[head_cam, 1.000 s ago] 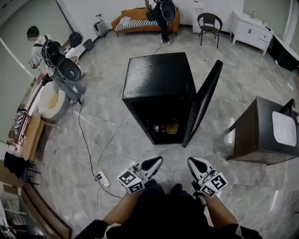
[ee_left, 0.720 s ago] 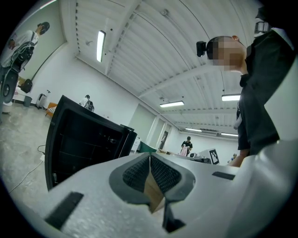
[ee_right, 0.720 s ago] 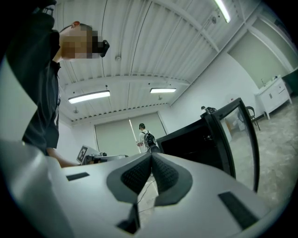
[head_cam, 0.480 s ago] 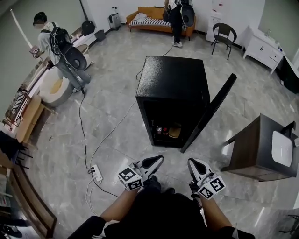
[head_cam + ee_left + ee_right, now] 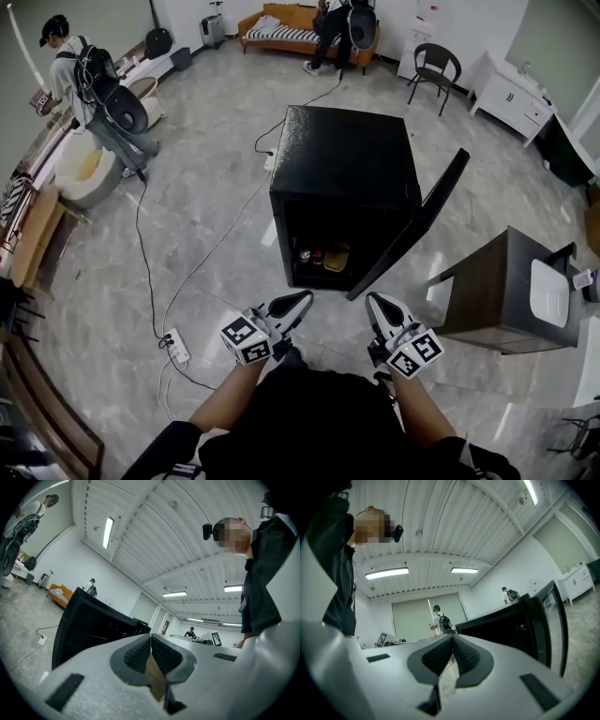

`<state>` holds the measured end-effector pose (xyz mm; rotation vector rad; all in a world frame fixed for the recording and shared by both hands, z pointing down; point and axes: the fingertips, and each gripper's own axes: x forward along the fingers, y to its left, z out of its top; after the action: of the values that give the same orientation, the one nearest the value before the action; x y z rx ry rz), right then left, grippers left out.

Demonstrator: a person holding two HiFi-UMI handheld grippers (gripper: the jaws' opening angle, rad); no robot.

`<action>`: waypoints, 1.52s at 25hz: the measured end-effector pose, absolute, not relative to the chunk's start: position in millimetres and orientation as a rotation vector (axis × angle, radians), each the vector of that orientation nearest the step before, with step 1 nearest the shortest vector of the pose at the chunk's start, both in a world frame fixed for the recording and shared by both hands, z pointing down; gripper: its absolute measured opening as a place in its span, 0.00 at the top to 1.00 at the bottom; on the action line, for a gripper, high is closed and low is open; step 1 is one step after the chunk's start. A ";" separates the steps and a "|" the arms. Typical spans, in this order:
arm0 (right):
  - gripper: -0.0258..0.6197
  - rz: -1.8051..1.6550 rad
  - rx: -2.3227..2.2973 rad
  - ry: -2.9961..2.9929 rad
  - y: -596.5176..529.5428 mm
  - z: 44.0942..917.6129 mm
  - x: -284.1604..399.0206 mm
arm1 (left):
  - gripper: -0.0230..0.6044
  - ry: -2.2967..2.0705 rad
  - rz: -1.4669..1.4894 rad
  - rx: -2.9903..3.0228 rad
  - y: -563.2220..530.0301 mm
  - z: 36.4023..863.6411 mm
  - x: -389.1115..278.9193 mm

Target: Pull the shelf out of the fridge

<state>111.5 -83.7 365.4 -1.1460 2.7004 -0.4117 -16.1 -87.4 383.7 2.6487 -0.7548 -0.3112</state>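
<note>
Both pairs of jaws are pressed together with nothing between them. The left gripper [image 5: 302,299] and right gripper [image 5: 373,302] are held side by side, apart from each other, touching nothing. Ahead of them, well apart, the black fridge [image 5: 342,159] stands on the floor, its door [image 5: 412,230] swung open to the right. Its inside is dark; the shelf cannot be made out, only small things [image 5: 321,257] at the bottom.

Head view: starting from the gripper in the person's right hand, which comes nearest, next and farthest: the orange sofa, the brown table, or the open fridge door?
1. The fridge door, open, just ahead of the right gripper.
2. The brown table, off to its right.
3. The orange sofa, against the far wall.
</note>
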 end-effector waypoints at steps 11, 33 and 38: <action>0.92 -0.549 -1.115 2.657 -101.1 377.5 101.1 | 0.93 -0.746 -0.296 2.614 -109.1 407.9 -15.5; 0.92 -0.877 -0.787 2.504 -166.5 401.1 170.2 | 0.92 -1.055 -0.436 2.322 -134.0 412.9 30.4; 0.92 -0.906 -0.747 2.505 -169.2 411.2 165.4 | 0.92 -1.083 -0.464 2.270 -134.4 421.7 31.8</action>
<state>165.4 -169.2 411.2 -0.7466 2.5052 -0.9056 31.8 -134.4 421.7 2.2701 -1.0830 -0.4640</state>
